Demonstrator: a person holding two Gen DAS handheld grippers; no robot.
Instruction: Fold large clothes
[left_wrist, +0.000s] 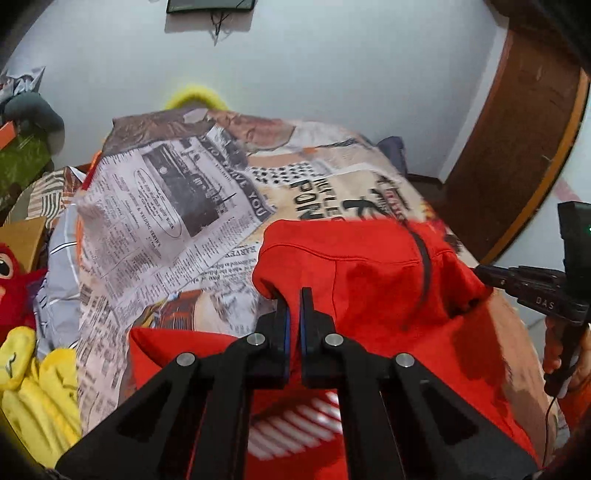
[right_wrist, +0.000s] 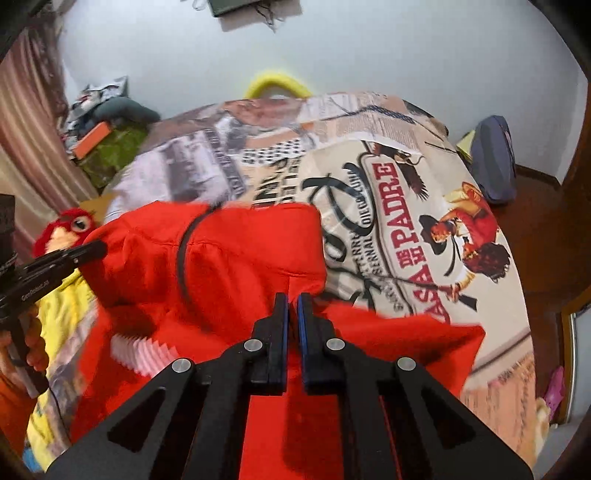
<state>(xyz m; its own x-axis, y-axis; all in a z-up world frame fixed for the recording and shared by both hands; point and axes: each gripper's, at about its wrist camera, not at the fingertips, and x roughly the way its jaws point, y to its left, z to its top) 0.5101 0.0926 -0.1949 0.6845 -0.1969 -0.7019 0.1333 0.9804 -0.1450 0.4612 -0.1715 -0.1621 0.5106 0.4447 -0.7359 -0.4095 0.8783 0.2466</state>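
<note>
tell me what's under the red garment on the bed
Under the red garment lies a printed bedspread with newspaper and poster graphics. What the bedspread shows directly beneath the garment is covered.

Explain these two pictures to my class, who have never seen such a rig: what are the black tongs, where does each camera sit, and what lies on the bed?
No robot here: a person holds a two-finger gripper in each hand, each with a camera looking along its fingers. One picture comes from the left gripper, the other from the right gripper. Each view also shows the other gripper at its edge. Both are shut on a red garment, lifting its edge off a bedspread printed like newspaper. Beside the bed sit a red plush toy and something yellow.
</note>
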